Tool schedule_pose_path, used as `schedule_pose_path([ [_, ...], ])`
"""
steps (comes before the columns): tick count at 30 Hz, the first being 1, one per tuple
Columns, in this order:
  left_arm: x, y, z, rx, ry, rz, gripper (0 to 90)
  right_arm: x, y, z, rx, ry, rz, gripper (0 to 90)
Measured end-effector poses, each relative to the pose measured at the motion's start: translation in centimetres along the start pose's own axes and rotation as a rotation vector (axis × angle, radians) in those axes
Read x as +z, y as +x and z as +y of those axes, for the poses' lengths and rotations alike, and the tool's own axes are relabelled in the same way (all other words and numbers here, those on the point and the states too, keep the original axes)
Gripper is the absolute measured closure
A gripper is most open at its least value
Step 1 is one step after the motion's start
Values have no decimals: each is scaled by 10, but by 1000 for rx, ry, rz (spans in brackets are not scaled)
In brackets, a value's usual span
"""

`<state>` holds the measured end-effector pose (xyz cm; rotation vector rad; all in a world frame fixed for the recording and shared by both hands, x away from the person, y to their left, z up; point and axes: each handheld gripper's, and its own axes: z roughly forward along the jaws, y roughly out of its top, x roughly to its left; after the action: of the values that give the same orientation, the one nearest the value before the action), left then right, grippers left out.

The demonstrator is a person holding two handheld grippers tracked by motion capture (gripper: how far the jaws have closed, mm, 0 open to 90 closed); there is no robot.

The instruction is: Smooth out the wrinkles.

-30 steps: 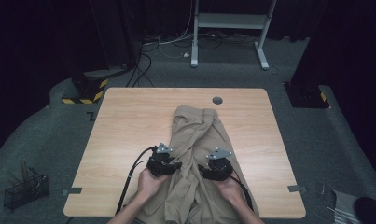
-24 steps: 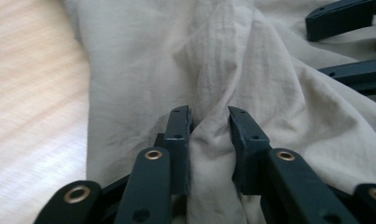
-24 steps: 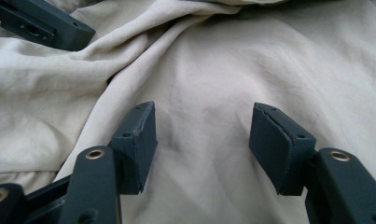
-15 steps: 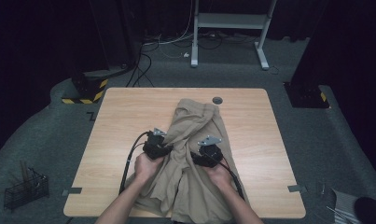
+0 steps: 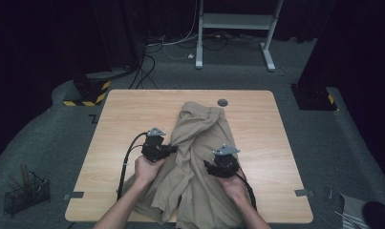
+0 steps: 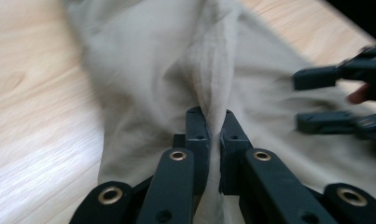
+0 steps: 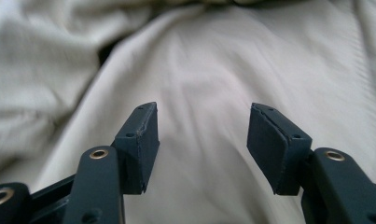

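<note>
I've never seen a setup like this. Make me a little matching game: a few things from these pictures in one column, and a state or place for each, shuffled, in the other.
Things:
1. left gripper
2. right gripper
3. beige trousers
4. wire basket

States or places:
A. on the floor, left of the table
B. jaws apart over cloth, gripping nothing
C. rumpled across the table, hanging over its near edge
D. jaws just closed, pinching a ridge of cloth

Pairs: 1-D, 2-B, 3-C, 4-A

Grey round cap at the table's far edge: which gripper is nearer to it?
Left, narrowly. The left gripper, clamped on a fold of the beige trousers, sits nearer the cap; the right gripper hovers open farther toward the person.
</note>
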<state>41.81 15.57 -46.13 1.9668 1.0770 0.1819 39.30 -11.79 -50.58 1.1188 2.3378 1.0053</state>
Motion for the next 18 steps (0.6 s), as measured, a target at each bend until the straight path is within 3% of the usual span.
schedule_pose_path([
  [2,-3,-11,6,24,-10,-29,855,-8,-1,-12,-22,21,-23,432],
  [6,0,-31,16,45,-15,-99,857,-7,-1,-22,-20,45,-18,429],
  [9,15,-50,17,71,21,-142,856,-5,-2,-27,4,14,-5,430],
  [13,49,-66,7,112,109,-120,854,-5,-2,-27,0,16,2,427],
  [17,81,-60,-12,99,211,-52,855,-13,-1,-28,-12,23,3,421],
  [18,84,-57,-15,87,198,-56,857,-17,-1,-29,-15,7,0,422],
])
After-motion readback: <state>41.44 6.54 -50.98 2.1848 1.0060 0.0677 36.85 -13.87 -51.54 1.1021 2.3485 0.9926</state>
